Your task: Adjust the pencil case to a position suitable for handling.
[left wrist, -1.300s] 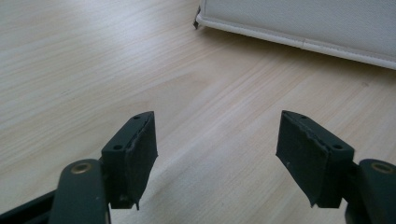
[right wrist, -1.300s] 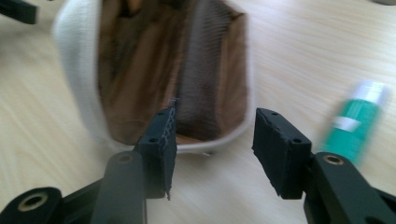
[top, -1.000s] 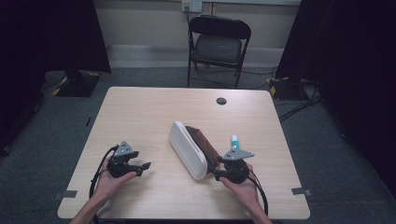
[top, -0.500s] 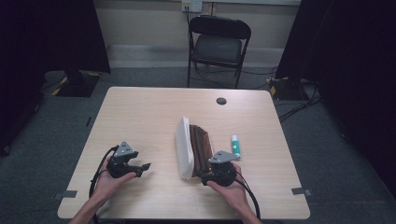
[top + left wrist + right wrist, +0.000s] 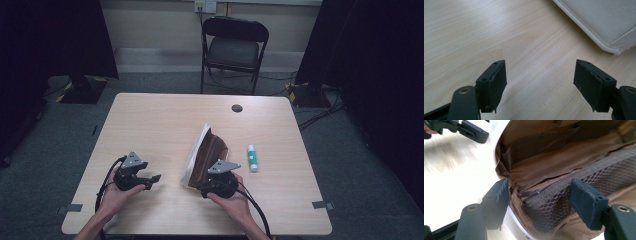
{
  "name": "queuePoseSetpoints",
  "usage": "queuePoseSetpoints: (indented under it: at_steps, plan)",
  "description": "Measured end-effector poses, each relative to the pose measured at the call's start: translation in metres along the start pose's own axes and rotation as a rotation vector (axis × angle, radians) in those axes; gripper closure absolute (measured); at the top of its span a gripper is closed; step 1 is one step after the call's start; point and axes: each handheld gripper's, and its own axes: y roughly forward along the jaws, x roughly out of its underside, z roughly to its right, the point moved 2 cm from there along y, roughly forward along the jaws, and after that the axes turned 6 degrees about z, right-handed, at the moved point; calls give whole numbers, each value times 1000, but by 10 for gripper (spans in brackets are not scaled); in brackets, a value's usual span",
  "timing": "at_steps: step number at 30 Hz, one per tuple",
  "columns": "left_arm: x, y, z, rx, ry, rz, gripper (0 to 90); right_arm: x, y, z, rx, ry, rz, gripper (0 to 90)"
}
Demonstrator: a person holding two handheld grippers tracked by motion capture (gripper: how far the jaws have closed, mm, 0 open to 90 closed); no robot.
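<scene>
A white zip case (image 5: pixel 192 156) stands on its edge mid-table, gaping so that its brown lining (image 5: pixel 212 150) shows. My right gripper (image 5: pixel 201 189) is at the case's near end, and its jaws have just been opening. In the right gripper view the jaws (image 5: pixel 540 202) stand wide, with the brown mesh pocket (image 5: pixel 564 195) and a zip pull between them, not pinched. My left gripper (image 5: pixel 154 179) rests open to the left of the case; in its own view (image 5: pixel 540 82) only bare wood lies between its jaws, with the white case (image 5: pixel 604 22) beyond. A white tube with a green cap (image 5: pixel 253 157) lies right of the case.
The wooden table (image 5: pixel 150 125) has a dark round grommet (image 5: pixel 237 108) near its far edge. A black folding chair (image 5: pixel 234 47) stands behind the table. The other hand's gripper (image 5: pixel 469 130) shows at the top left of the right gripper view.
My right hand has moved left, away from the tube, to the case's near end. The case has swung up on its edge and gapes wider. The left hand has kept still.
</scene>
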Motion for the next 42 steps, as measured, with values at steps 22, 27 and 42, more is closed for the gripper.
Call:
queuePoseSetpoints:
  at_steps: [22, 27, 42]
  plan:
    - [-46, -11, 44, 125, 86, 145, 331, 22, -38, 29, 68, 19, -51, 335]
    - [-57, -4, 55, 147, 100, 168, 315, 28, -56, 40, 114, 25, -57, 341]
    - [-58, 25, 56, 82, 115, 141, 528, 74, -130, 120, 370, 188, -30, 281]
